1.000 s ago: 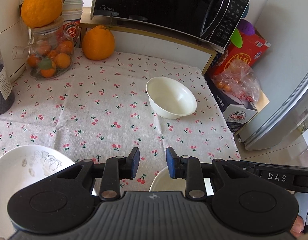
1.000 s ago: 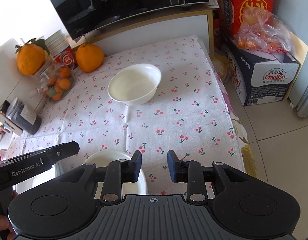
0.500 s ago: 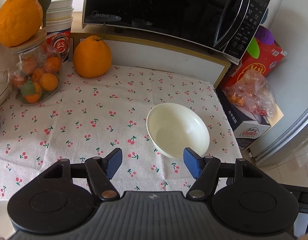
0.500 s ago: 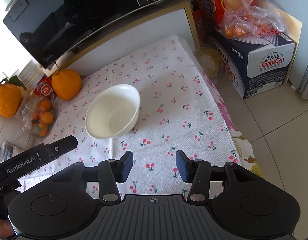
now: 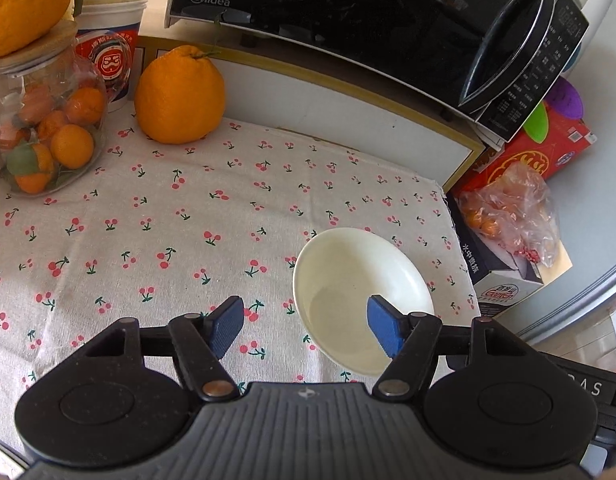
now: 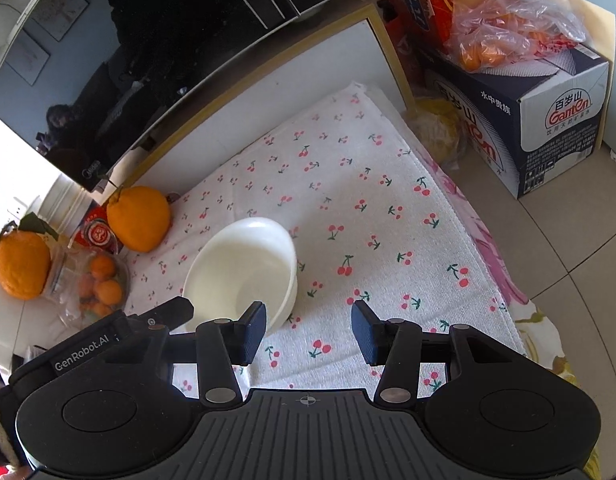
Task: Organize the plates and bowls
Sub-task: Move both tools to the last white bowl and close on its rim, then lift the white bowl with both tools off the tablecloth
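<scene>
A plain white bowl (image 5: 347,280) stands upright on the cherry-print tablecloth (image 5: 168,240), near the table's right edge. My left gripper (image 5: 306,328) hovers open just over the bowl's near side. Its right pad sits over the bowl's inside, its left pad over the cloth, and the near-left rim lies between them without touching either. In the right wrist view the same bowl (image 6: 240,268) lies ahead and to the left. My right gripper (image 6: 308,332) is open over bare cloth, its left pad next to the bowl's near rim. The left gripper's body (image 6: 108,344) shows at lower left.
A black microwave (image 5: 367,12) sits on a white shelf behind the table. A large orange (image 5: 179,94), a glass jar of small oranges (image 5: 48,128) and stacked cups (image 5: 112,12) crowd the back left. Cartons and a fruit bag (image 6: 507,40) stand on the floor beyond the right edge.
Both grippers moved forward and down toward the white bowl and their jaws spread wider. The patterned plate and the second bowl at the near edge dropped out of view.
</scene>
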`<state>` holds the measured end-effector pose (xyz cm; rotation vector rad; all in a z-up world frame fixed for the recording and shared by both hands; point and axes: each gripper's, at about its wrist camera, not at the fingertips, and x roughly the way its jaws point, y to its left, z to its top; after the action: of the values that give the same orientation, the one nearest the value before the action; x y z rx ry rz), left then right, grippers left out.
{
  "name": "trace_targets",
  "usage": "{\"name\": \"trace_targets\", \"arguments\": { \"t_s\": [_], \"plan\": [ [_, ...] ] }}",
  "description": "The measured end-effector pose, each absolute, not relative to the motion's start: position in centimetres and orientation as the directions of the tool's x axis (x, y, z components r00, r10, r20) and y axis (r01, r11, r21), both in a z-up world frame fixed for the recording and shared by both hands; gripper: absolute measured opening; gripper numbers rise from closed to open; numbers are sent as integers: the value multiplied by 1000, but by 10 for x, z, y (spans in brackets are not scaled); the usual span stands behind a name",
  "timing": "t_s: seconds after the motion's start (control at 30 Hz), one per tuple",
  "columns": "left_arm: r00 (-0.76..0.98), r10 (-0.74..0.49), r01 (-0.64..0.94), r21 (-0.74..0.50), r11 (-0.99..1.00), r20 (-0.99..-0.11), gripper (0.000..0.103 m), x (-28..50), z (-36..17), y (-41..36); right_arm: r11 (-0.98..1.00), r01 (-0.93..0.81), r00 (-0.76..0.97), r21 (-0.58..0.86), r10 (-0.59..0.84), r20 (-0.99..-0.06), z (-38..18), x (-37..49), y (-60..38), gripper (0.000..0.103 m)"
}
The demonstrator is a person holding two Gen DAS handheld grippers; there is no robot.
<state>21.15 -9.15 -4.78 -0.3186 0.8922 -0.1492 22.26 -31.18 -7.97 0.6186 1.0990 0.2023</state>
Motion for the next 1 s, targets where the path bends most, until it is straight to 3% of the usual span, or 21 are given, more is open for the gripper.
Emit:
{"name": "trace_targets", "arguments": {
  "t_s": [0.27,0.37,0.5,0.57,1.0],
  "plan": [
    [607,-279,-18,-364,931,-744,40,220,-58,-88,773,136,460,619,504,-731,-91,232,-301,45],
    [598,-286,-16,-368,930,-749,33,222,-62,-90,795,124,456,593,485,-746,-96,235,-293,35],
    [588,-299,-17,-382,924,-751,14,222,-67,-90,814,117,438,568,471,-765,-101,236,-286,18],
    [592,-309,-3,-386,923,-745,13,220,-66,-91,814,108,447,570,473,-760,-98,234,-287,10],
    [624,-337,34,-406,913,-705,10,189,-39,-87,828,47,462,559,478,-746,-63,219,-292,10]
  ]
}}
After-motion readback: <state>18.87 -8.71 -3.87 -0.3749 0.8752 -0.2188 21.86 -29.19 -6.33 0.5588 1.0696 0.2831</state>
